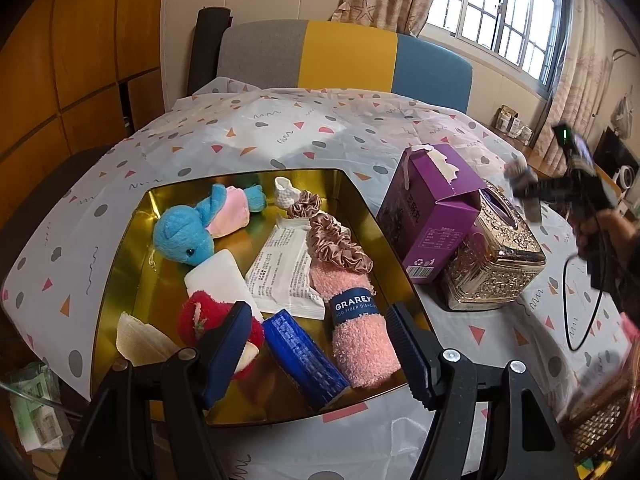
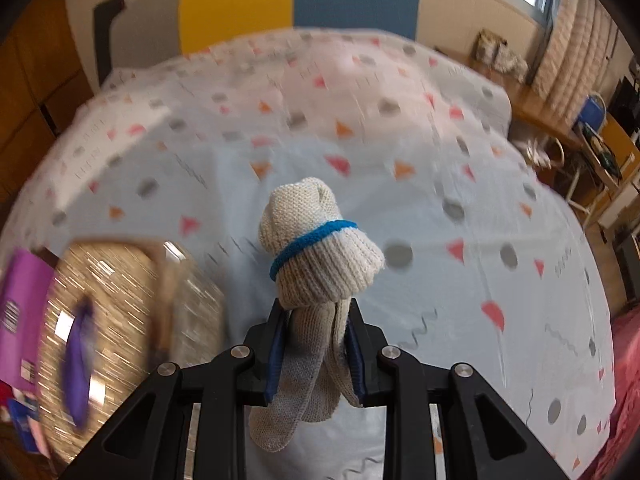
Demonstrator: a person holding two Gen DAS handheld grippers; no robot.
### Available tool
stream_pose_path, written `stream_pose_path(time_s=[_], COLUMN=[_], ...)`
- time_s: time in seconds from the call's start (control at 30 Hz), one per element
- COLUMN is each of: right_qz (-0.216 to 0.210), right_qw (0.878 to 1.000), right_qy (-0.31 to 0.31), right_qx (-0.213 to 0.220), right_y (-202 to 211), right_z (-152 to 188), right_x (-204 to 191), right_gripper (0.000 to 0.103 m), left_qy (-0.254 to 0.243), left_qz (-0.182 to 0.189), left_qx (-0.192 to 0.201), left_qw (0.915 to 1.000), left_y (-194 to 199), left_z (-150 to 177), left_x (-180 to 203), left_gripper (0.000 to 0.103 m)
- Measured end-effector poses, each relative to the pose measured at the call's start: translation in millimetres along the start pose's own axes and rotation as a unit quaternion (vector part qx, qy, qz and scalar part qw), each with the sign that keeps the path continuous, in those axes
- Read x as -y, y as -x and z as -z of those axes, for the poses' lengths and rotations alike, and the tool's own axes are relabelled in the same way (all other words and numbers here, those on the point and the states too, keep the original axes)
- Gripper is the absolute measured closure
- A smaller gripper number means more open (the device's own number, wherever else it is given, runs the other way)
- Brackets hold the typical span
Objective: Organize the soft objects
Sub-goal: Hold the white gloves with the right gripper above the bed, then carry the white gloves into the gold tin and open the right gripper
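The right hand-held gripper [image 2: 316, 344] grips one rolled cream knit glove [image 2: 320, 248] above the open patterned surface [image 2: 460, 184]. The left hand-held gripper [image 1: 320, 344] hangs open over the gold tray's [image 1: 120, 248] near edge; two satin scrunchies [image 1: 336, 244] lie inside.

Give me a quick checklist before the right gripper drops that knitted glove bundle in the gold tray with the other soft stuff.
1. Grip: right gripper is shut on the knitted glove bundle, pads pressing both sides: ok.
2. Bundle intact: the blue band still wraps it, cuff folded over: ok.
3. Position: right gripper is over bare tablecloth, not over the gold tray: not ok.
4. Obstacles: purple box and ornate tissue box stand between it and the tray: not ok.
5. Left gripper hovers open over the tray's near end, holding nothing: not ok, may block.
6. Free spot: bare gold shows at the tray's far side: ok.
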State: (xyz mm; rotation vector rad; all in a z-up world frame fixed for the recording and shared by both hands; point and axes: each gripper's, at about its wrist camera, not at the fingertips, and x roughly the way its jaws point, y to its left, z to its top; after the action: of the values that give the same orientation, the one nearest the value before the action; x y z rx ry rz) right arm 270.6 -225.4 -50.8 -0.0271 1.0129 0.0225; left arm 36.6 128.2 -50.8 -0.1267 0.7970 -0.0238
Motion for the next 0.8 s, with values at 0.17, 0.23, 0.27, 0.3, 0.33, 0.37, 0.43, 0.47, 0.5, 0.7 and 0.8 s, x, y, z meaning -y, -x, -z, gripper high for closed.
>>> stream_pose_path(time_s=[0.17, 0.23, 0.27, 0.3, 0.33, 0.37, 0.43, 0.47, 0.5, 0.7, 0.8], right_qz=[-0.040, -0.057, -0.067, -0.075, -0.086, -0.095, -0.116, -0.132, -0.143, -0.218, -0.245], right_qw=[0.996, 0.993, 0.991, 0.989, 0.986, 0.984, 0.979, 0.975, 0.972, 0.946, 0.938], right_qy=[0.046, 0.067, 0.079, 0.087, 0.098, 0.106, 0.129, 0.140, 0.151, 0.229, 0.242], right_qx=[0.063, 0.081, 0.089, 0.095, 0.101, 0.103, 0.108, 0.108, 0.108, 0.076, 0.033], right_y=[40, 53, 59, 61, 66, 69, 77, 80, 83, 93, 81], right_z=[-30, -37, -40, -43, -46, -46, -46, -45, -43, -9, 17], right_x=[-42, -62, -73, -82, -94, -104, -129, -142, -155, -245, -279], right_gripper=[0.076, 0.076, 0.077, 0.076, 0.077, 0.077, 0.077, 0.076, 0.077, 0.076, 0.076], left_qy=[0.006, 0.010, 0.012, 0.013, 0.015, 0.016, 0.020, 0.024, 0.030, 0.069, 0.093], left_qz=[0.001, 0.000, -0.001, -0.002, -0.003, -0.005, -0.009, -0.012, -0.015, -0.050, -0.068], left_qx=[-0.002, -0.002, -0.001, 0.000, 0.000, 0.001, 0.002, 0.005, 0.007, 0.026, 0.032], left_qw=[1.0000, 0.9999, 0.9999, 0.9999, 0.9999, 0.9999, 0.9998, 0.9996, 0.9994, 0.9960, 0.9929], left_y=[-1, -1, -1, 0, 1, 1, 2, 3, 5, 16, 21], left_z=[2, 2, 2, 3, 3, 3, 2, 2, 1, -3, -4], left_x=[-4, -7, -8, -9, -11, -12, -17, -20, -24, -56, -74], left_gripper=[0.033, 0.033, 0.033, 0.033, 0.033, 0.033, 0.033, 0.033, 0.033, 0.032, 0.031])
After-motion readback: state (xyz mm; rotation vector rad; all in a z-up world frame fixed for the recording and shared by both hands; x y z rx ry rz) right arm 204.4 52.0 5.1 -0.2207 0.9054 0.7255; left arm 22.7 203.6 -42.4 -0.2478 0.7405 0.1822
